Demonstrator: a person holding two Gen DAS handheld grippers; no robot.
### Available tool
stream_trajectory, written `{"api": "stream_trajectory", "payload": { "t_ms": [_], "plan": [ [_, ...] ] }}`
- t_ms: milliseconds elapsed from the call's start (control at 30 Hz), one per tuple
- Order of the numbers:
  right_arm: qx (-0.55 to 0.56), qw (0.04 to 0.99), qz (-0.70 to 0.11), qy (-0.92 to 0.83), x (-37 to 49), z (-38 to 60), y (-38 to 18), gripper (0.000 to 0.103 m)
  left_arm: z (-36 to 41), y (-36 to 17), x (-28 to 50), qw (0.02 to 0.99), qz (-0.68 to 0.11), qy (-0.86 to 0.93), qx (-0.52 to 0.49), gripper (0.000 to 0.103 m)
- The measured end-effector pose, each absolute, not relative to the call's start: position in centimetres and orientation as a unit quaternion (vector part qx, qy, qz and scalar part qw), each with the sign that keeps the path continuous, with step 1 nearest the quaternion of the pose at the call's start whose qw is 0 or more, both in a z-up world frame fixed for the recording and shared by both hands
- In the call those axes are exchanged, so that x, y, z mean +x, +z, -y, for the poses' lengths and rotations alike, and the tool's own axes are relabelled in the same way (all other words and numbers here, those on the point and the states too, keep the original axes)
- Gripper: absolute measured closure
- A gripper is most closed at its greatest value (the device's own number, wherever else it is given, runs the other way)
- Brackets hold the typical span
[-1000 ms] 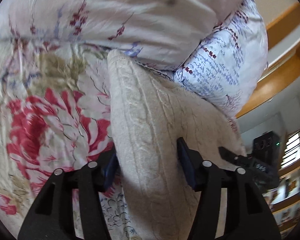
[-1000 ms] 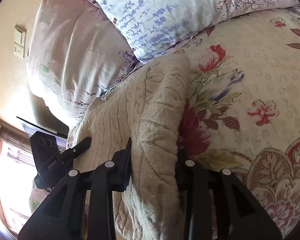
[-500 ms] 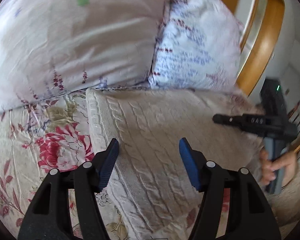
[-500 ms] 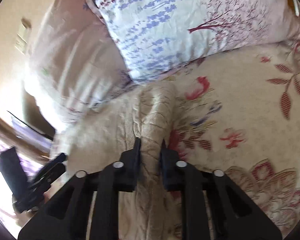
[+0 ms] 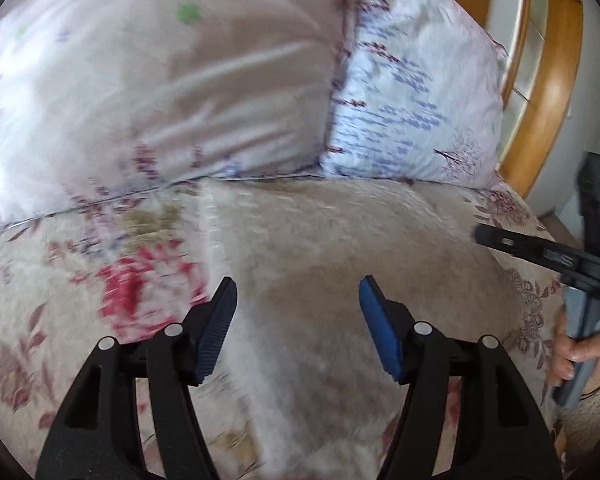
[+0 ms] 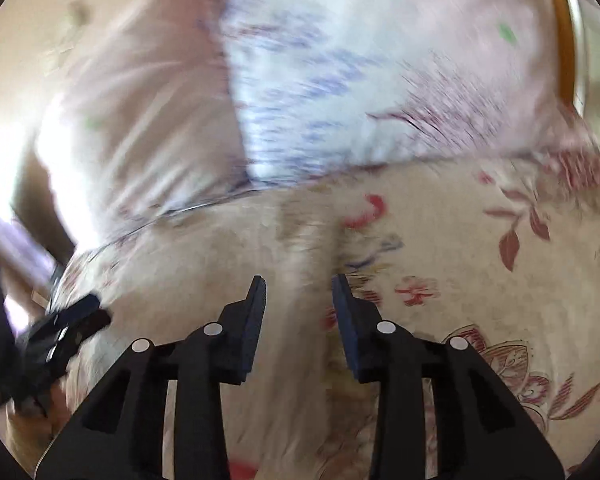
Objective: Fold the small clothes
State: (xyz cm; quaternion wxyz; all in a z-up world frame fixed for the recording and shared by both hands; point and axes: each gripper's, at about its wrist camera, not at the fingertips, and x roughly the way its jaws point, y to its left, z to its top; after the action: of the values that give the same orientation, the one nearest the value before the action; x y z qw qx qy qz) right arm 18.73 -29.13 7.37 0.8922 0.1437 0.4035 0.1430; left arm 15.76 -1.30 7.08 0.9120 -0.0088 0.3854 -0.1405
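Bed w/ floral sheet, two pillows at the head, wooden headboard behind. Beige sweater lies flat mid-bed, folded into a rough rectangle, top edge touching the pillows; knit looks soft, texture blurred. Left gripper hovers over it, jaws wide apart, nothing held. Right gripper above sweater's right edge, jaws apart too, empty. Both views motion-blurred.

It was a home bedroom: a bed under a floral cover, two pillows, a pink one and a lavender-print one, propped at its head, and a curved wooden headboard behind them.
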Motion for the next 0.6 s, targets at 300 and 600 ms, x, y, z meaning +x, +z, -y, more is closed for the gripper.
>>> {"api": "stream_trajectory", "payload": {
  "t_ms": [300,600],
  "plan": [
    [0.019,0.881,-0.446,0.155,16.9,25.5,5.8,0.065,-0.5,5.0,15.2,0.902,-0.418,-0.103,0.005,0.032],
    [-0.014,0.894,-0.437,0.104,16.2,24.3,5.3,0.055,-1.6,3.6,15.5,0.893,-0.435,-0.105,-0.056,0.025]
  ]
}}
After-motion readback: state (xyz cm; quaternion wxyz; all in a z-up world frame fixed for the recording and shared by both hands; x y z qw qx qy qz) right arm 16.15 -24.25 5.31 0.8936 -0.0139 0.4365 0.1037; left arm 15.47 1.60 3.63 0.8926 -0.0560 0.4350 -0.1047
